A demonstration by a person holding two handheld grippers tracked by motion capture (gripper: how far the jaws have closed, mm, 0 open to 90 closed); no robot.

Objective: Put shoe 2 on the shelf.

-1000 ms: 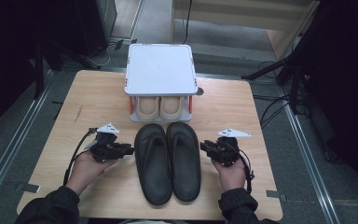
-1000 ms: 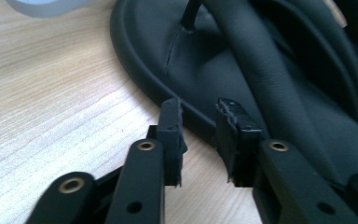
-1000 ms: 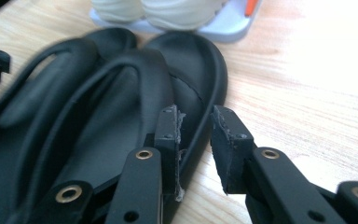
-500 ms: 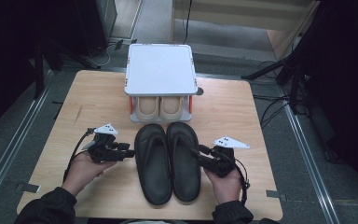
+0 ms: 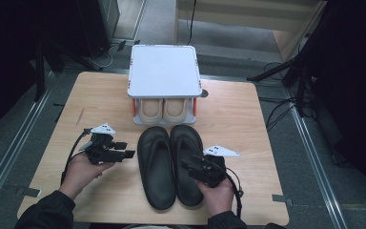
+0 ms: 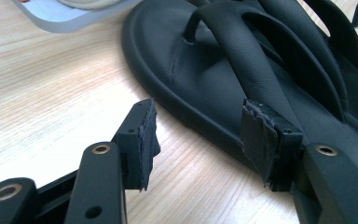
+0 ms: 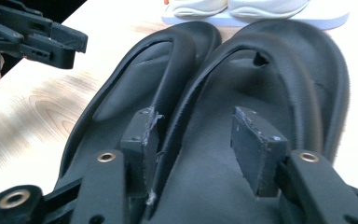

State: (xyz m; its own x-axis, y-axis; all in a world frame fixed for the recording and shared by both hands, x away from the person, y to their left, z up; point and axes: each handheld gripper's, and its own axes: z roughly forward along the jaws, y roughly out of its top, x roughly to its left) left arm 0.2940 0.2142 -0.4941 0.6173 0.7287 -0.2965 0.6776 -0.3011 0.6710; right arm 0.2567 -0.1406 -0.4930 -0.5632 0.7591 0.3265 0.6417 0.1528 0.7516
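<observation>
Two black thong sandals lie side by side mid-table, the left sandal (image 5: 156, 167) (image 6: 205, 79) and the right sandal (image 5: 187, 152) (image 7: 279, 74). My left gripper (image 5: 126, 149) (image 6: 200, 140) lies level just left of the left sandal. Its jaws have just been opening and stand apart, with bare wood and the sandal's rim between the pads, which press on nothing. My right gripper (image 5: 188, 167) (image 7: 198, 144) hovers over the right sandal's heel. Its jaws have just been opening too, and they grip nothing; the left pad (image 7: 142, 140) is above the seam between the sandals.
A white two-level shoe rack (image 5: 164, 71) stands at the far middle of the wooden table (image 5: 95, 100), with a beige pair of shoes (image 5: 164, 109) on its lower shelf. Bare wood lies to either side of the sandals. Dark floor and cables surround the table.
Both grippers' jaws have opened wider. The right gripper moved left and toward the near edge, over the right sandal's heel. The left hand stayed about where it was.
</observation>
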